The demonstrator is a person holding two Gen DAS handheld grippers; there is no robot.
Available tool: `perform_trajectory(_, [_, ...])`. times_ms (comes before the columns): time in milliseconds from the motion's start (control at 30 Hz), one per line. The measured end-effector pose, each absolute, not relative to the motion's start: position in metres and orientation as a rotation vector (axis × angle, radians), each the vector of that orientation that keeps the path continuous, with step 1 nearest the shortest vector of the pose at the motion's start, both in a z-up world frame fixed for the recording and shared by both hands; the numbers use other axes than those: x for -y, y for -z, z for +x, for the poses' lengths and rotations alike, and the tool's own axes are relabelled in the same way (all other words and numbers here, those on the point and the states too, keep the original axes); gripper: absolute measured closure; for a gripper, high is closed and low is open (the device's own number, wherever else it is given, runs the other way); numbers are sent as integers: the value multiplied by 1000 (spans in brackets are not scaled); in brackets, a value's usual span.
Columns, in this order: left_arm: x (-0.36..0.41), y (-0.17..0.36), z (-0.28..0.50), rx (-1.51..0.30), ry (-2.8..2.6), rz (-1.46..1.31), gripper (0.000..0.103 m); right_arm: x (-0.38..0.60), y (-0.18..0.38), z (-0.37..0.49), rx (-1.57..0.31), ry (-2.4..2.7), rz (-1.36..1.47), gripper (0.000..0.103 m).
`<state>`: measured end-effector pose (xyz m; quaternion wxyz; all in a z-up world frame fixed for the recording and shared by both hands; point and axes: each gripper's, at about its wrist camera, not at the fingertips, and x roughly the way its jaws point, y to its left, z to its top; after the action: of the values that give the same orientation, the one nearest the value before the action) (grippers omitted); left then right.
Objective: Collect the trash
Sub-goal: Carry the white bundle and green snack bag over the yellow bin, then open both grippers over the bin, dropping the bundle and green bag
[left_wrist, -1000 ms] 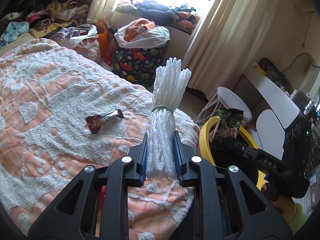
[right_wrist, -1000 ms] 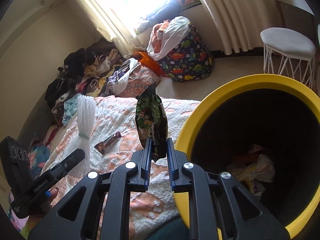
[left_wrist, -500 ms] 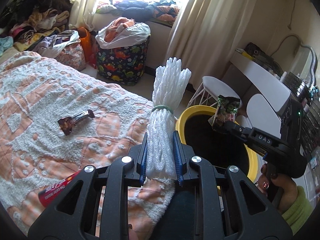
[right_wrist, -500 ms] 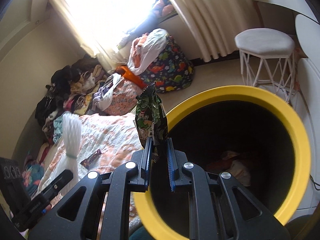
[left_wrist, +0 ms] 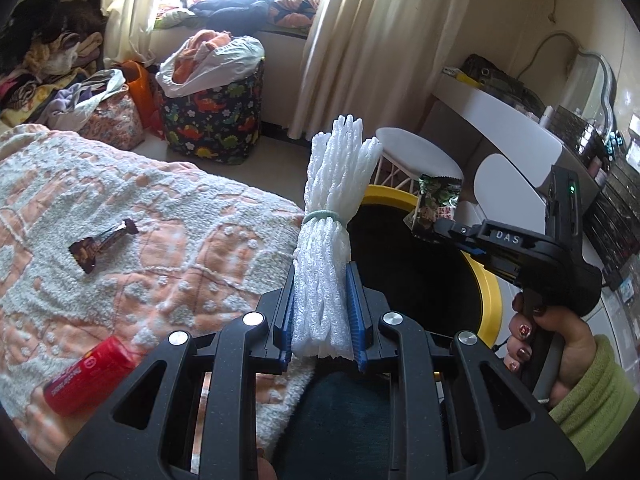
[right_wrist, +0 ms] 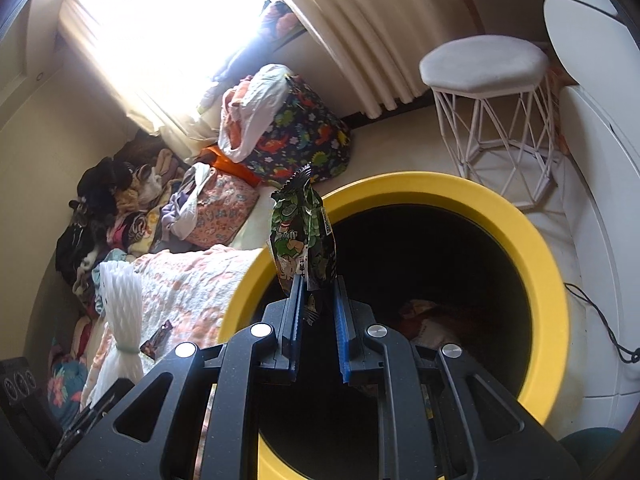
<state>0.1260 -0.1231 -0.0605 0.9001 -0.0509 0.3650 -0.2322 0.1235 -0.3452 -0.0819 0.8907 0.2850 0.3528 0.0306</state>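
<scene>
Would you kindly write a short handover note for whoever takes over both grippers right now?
Left gripper: jaws shut on the white foam net bundle, at the bed edge beside the bin.
Right gripper: jaws shut on the green snack wrapper, held over the near rim of the yellow bin.
Done: some trash already lies in the bin.
Left: drop both held items in; then collect the brown wrapper and the red packet from the bedspread.

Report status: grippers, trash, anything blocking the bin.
Left gripper shut on foam bundle. Right gripper shut on green wrapper, over yellow bin. Bin mouth clear. Brown wrapper, red packet on bed.
</scene>
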Motion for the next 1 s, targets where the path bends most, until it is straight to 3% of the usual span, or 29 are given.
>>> perform_trajectory(367, [164,71,133,-791,537,-32,87,361,91,122,-777,-23,624,86])
perform_trajectory(500, [179,77,137,-805,553,-5,86,369,91,121,-771,-7,646,76])
perform_trajectory(567, [183,77,138,-791,557,5,70,371,90,120,-762,2,654,70])
perform_trajectory(600, [183,76,137,-781,555,5,51,371,88,119,-756,3,654,67])
perform_trajectory(633, [181,74,136,-768,558,-6,39,371,87,119,-749,1,652,66])
perform_trajectory(733, [174,70,133,-742,559,-30,20,368,82,118,-730,1,642,61])
perform_trajectory(900, [157,63,131,-709,522,-64,11,354,72,116,-703,-27,605,49])
perform_trajectory(1000, [146,59,129,-683,490,-67,11,343,64,116,-687,-54,579,48])
